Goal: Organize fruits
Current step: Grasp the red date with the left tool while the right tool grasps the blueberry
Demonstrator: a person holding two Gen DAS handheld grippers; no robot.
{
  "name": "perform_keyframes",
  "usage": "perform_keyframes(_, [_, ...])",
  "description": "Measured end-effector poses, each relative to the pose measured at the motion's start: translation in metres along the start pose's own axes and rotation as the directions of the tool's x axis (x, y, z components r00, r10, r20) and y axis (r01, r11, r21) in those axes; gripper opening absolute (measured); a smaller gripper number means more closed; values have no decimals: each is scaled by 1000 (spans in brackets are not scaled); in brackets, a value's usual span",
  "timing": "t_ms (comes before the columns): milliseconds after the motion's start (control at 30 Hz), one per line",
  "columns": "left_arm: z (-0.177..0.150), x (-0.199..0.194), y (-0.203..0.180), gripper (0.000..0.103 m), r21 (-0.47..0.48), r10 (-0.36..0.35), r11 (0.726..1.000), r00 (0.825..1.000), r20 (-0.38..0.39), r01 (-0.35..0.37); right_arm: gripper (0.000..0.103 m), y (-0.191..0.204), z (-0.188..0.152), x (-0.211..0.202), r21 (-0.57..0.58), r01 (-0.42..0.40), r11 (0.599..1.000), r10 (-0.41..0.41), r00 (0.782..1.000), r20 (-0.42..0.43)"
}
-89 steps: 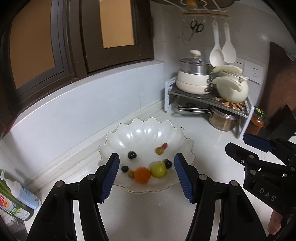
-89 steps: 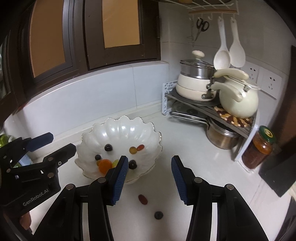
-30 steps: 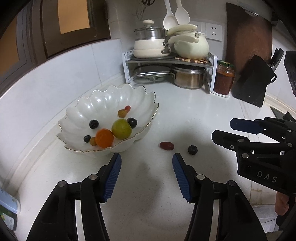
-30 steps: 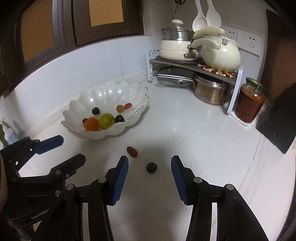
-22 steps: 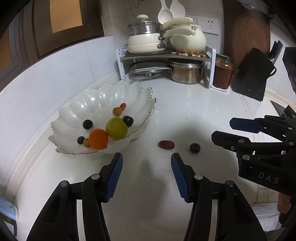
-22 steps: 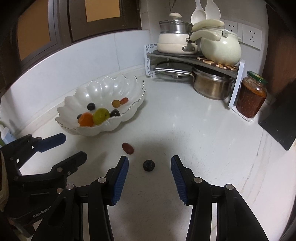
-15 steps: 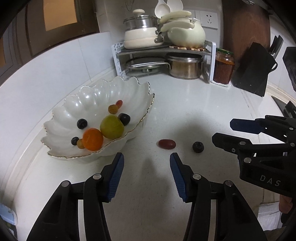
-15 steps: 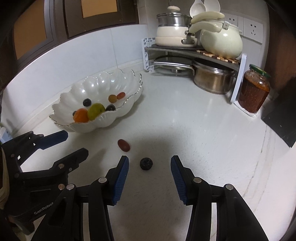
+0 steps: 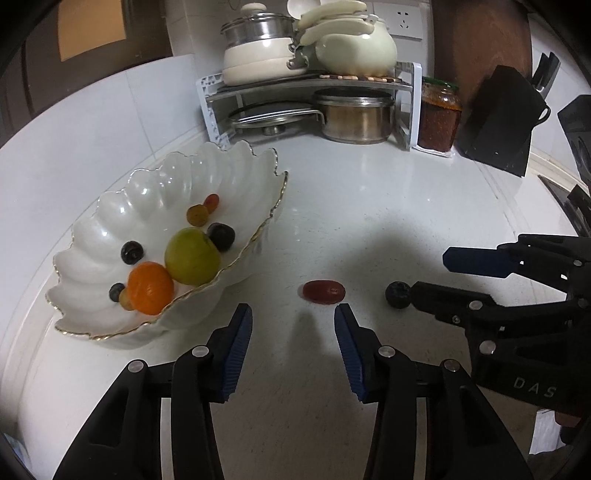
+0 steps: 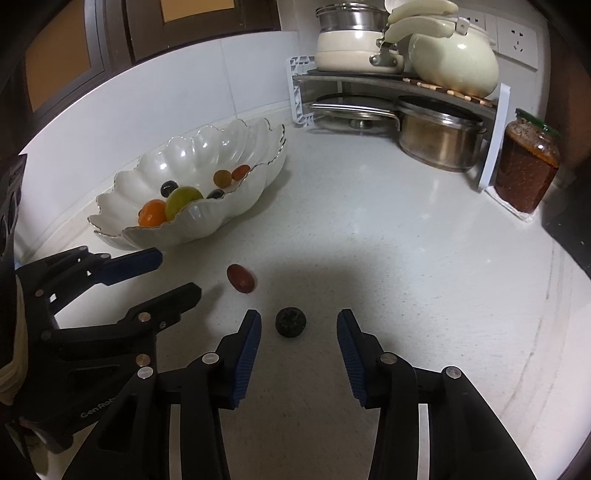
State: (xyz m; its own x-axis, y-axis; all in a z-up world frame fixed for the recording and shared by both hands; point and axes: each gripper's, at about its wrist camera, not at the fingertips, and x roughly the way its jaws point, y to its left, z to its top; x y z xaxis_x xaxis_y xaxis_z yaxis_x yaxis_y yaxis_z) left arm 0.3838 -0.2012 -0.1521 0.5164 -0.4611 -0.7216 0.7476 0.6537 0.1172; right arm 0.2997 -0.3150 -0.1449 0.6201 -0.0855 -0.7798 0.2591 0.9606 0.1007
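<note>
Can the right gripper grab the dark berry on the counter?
Probably yes. The dark berry sits alone on the counter, just ahead of the right gripper and lined up with the gap between its closing fingers, with nothing blocking it.

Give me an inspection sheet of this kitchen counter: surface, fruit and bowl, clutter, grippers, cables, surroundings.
Surface: white countertop, no spills seen.
Job's things: scalloped white bowl holds orange, green and small dark fruits; red grape and dark berry lie loose on the counter.
Clutter: sauce jar, steel pot under a rack.
Grippers: left gripper closing, nothing between; right gripper closing around the berry, not touching.
Cables: nothing seen.
Surroundings: tiled wall, wall socket.
</note>
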Motion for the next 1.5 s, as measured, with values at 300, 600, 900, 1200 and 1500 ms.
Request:
perform_keyframes(300, [6,18,-3,39,10,-35,999,999,-31,35,38,-2,-2,16,0,-40,999,40,999,-28])
perform_keyframes(600, [12,30,-5,39,22,-66,998,997,-47,67,33,-5,-2,25,-4,-59,998,59,997,-46])
perform_keyframes(900, [15,41,-7,37,21,-102,994,992,-78,104,26,-8,-2,32,0,-94,996,94,994,-62])
perform_keyframes(1200, [15,42,-13,22,20,-106,994,991,-86,108,23,-8,-1,33,-3,-114,994,113,992,-63])
perform_keyframes(1500, [14,37,-12,16,7,-87,996,993,-84,88,23,-7,-2,32,-7,-113,994,112,992,-60])
